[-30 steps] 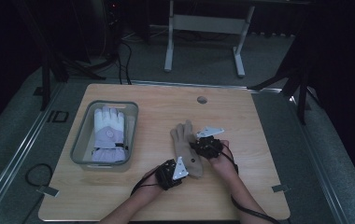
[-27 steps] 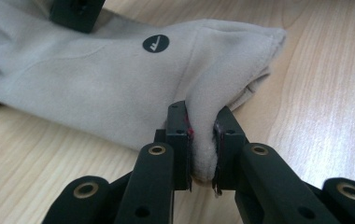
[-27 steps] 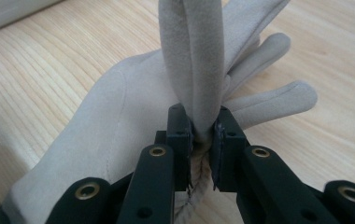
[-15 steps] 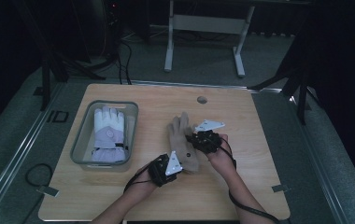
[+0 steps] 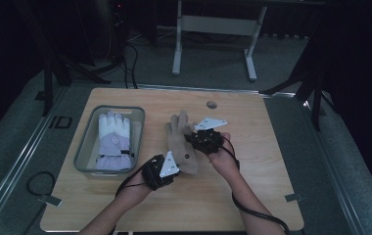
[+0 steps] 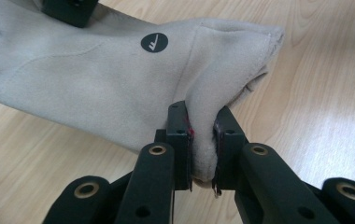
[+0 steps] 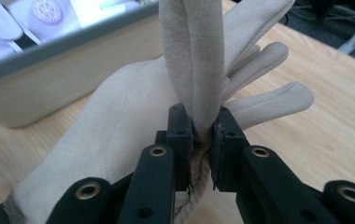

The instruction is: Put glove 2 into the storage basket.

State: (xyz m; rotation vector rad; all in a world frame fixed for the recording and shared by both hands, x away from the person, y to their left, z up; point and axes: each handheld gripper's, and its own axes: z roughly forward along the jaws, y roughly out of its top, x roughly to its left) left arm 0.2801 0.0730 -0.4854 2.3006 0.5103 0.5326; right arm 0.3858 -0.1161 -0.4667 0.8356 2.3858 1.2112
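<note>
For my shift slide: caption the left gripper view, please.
Left hand-held gripper shut on the cuff edge of the beige glove above the wooden table.

Glove (image 5: 181,142) lies on table (image 5: 272,161), right of bin (image 5: 83,152).

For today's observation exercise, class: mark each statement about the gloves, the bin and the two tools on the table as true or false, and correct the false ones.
1. The left tool is shut on the tan glove. True.
2. The right tool is open and holds nothing. False: it is shut on a fold of the tan glove.
3. A white and lavender glove lies in the grey bin. True.
4. The tan glove lies inside the bin. False: it is outside, to the right of the bin in the high view, held by both tools.
5. The tan glove bears a round black mark. True.
</note>
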